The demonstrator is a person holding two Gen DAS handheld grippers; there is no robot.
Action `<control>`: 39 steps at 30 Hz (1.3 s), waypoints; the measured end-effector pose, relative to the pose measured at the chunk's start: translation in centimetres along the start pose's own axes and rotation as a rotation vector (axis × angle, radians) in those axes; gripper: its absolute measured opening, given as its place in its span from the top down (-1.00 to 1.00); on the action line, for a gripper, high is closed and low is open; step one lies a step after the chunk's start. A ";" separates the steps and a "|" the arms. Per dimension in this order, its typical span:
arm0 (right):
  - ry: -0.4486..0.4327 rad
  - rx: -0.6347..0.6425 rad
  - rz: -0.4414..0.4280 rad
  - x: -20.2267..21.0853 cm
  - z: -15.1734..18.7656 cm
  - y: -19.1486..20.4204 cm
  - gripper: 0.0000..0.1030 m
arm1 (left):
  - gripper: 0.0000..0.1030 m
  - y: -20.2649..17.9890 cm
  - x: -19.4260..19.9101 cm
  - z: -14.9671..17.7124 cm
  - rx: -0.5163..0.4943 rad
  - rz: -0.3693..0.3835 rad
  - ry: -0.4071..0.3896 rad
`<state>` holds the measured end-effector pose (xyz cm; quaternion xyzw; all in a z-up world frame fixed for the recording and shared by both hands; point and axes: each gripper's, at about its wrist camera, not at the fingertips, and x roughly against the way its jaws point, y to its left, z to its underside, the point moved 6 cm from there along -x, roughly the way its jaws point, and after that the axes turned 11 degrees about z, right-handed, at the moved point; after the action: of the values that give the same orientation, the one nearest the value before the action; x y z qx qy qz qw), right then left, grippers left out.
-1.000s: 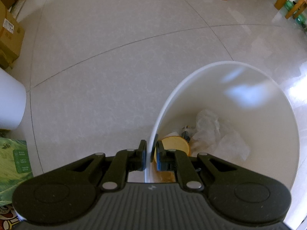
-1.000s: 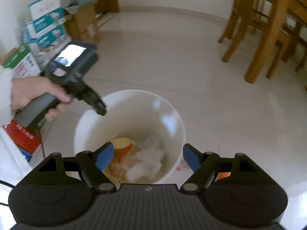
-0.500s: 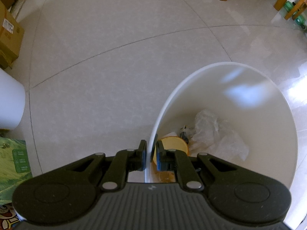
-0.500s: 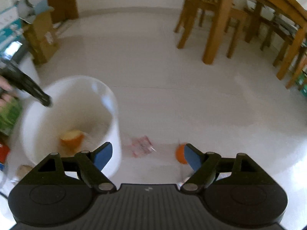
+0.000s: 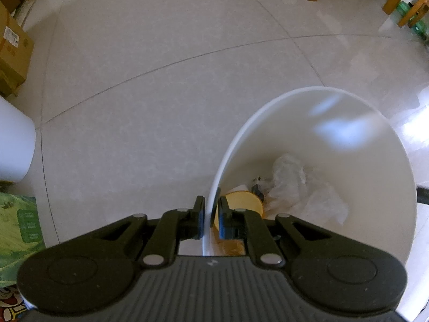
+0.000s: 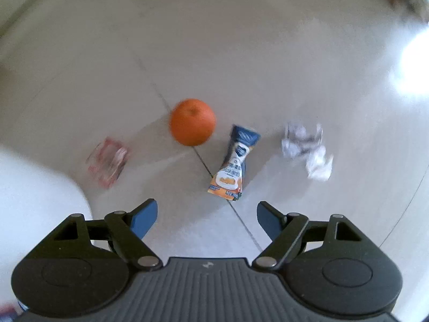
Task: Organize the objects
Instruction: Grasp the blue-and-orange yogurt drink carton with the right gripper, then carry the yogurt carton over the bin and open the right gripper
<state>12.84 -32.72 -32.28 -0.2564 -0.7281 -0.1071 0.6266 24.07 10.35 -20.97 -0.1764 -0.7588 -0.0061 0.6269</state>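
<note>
Clamping the white bin (image 5: 356,145) rim, left gripper (image 5: 210,220) jaws pinched narrow on the wall; bin already holds wrappers and a yellow cup. Right gripper (image 6: 206,214) jaws wide, empty, above the floor (image 6: 241,53). Nearest: snack pouch (image 6: 233,163), then orange (image 6: 192,122); red packet (image 6: 107,161) left, crumpled paper (image 6: 308,150) right. Risks: orange rolls if nudged; flat pouch may slip the pads. Nothing blocks the path.

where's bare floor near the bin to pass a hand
Bare tile left of the bin, up to the cardboard box. Crowded on its other side: red packet, orange, snack pouch, crumpled paper in a row.
</note>
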 end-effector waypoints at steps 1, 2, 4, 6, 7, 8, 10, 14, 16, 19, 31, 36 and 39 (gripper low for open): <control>0.012 -0.054 0.010 -1.2 -0.5 -0.4 -0.64 | 0.84 0.0 0.0 0.0 -0.002 -0.001 -0.001; 0.022 -0.084 0.012 -2.1 -0.8 -0.4 -0.64 | 0.84 0.1 0.0 0.0 0.000 -0.002 -0.001; 0.022 -0.134 0.029 -4.0 -1.3 -0.7 -0.63 | 0.84 0.2 0.0 0.0 0.004 -0.002 0.000; 0.026 -0.154 0.046 -5.7 -1.6 -0.6 -0.55 | 0.84 0.3 0.0 0.0 0.007 -0.001 0.000; 0.026 -0.165 0.063 -6.7 -1.9 -0.6 -0.54 | 0.84 0.3 0.0 0.0 0.006 -0.002 0.000; 0.025 -0.166 0.065 -7.5 -2.2 -0.5 -0.53 | 0.84 0.2 0.0 0.0 0.005 -0.004 0.001; 0.017 -0.178 0.088 -8.9 -2.5 -0.6 -0.52 | 0.84 0.2 0.0 0.0 0.006 -0.003 0.001; 0.019 -0.215 0.084 -11.0 -3.0 -0.6 -0.32 | 0.84 0.0 0.1 -0.2 0.006 -0.005 -0.001; 0.028 -0.237 0.072 -11.6 -3.1 -0.5 -0.05 | 0.84 0.0 0.1 -0.1 0.006 -0.003 -0.002; 0.022 -0.221 0.081 -12.0 -3.3 -0.2 0.07 | 0.83 0.3 0.1 0.1 0.009 -0.003 -0.001; 0.032 -0.135 0.147 -11.3 -3.9 -0.2 0.52 | 0.84 0.3 0.1 0.0 0.009 0.000 -0.003; 0.012 -0.042 0.128 -7.5 -3.8 0.0 0.56 | 0.84 0.3 0.1 0.0 0.013 0.001 -0.005; -0.011 -0.002 0.108 -4.2 -3.9 0.1 0.59 | 0.84 0.3 0.1 0.0 0.012 0.001 -0.006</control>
<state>16.55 -35.50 -35.61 -0.2966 -0.7164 -0.0721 0.6273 24.16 10.65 -20.91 -0.1730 -0.7606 -0.0006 0.6258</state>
